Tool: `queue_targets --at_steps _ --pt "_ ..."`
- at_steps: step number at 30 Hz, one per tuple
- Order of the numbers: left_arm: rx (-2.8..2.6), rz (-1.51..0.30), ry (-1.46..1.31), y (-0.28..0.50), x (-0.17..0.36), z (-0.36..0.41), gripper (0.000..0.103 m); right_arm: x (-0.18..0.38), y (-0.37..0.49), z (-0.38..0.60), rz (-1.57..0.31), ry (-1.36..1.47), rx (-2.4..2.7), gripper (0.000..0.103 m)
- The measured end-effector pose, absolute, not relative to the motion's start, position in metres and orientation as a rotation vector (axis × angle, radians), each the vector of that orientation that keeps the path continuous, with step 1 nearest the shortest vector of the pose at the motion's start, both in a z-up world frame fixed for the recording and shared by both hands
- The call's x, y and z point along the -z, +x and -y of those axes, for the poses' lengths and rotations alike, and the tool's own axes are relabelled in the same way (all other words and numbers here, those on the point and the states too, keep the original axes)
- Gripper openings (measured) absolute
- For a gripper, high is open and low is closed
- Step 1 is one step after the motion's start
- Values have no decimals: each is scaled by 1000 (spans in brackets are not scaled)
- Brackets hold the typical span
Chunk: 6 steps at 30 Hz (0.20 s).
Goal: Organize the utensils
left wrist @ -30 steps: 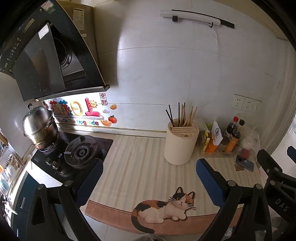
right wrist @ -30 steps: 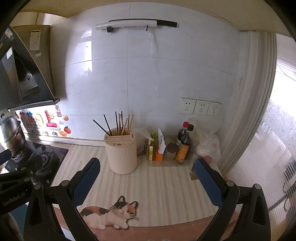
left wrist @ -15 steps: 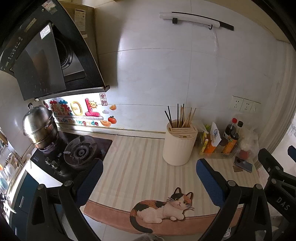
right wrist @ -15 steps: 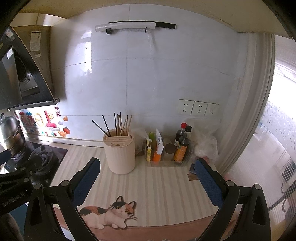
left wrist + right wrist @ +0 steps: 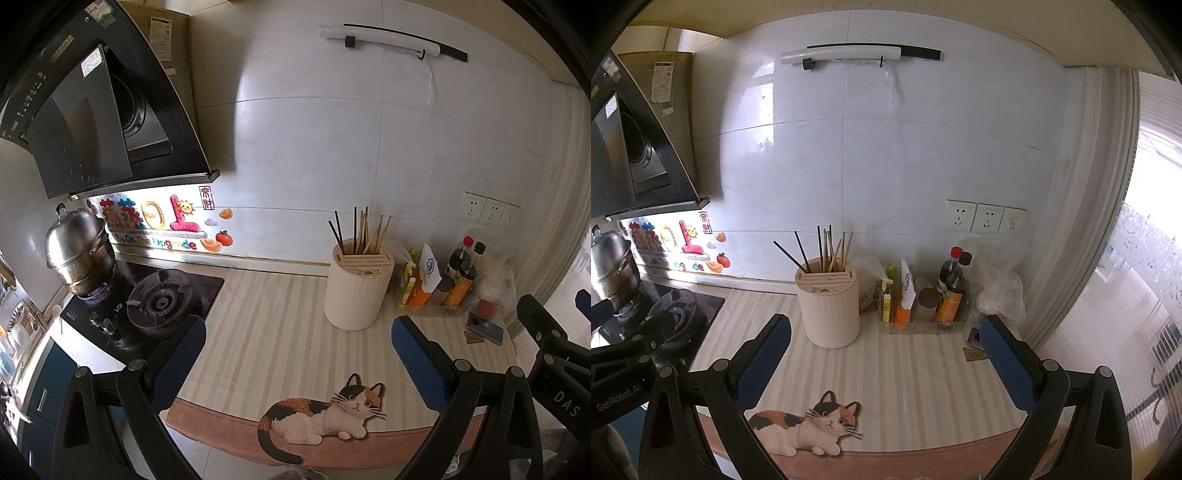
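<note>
A cream round utensil holder (image 5: pixel 356 290) stands on the striped counter mat, with several dark and wooden chopsticks (image 5: pixel 364 232) upright in its rear slot. It also shows in the right wrist view (image 5: pixel 831 304), with its chopsticks (image 5: pixel 827 249). My left gripper (image 5: pixel 297 347) is open and empty, held above the front of the counter, short of the holder. My right gripper (image 5: pixel 886 349) is open and empty, likewise short of the holder. The right gripper's black frame (image 5: pixel 550 354) shows at the left wrist view's right edge.
A clear tray of sauce bottles and packets (image 5: pixel 923 299) stands right of the holder, with a phone (image 5: pixel 484 333) and a plastic bag (image 5: pixel 1001 288) beyond. A gas hob (image 5: pixel 159 302) with a steel pot (image 5: pixel 77 251) lies left. The mat (image 5: pixel 923 369) has a cat picture (image 5: pixel 809 424).
Both grippers have drifted back slightly from the counter; the holder looks a little smaller and further left in both views. Jaws stay open.
</note>
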<state>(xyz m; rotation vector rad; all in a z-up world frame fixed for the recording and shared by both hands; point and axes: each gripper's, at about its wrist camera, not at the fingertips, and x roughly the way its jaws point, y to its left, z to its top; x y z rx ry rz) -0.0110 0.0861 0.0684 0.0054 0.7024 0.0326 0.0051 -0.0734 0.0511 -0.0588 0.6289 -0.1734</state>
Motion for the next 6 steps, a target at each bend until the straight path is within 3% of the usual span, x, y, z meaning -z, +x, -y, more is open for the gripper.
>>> queue_targets --at_steps 6 --pt "-34 -696 -5 -12 -71 -83 103 -53 5 74 -627 -61 171 103"
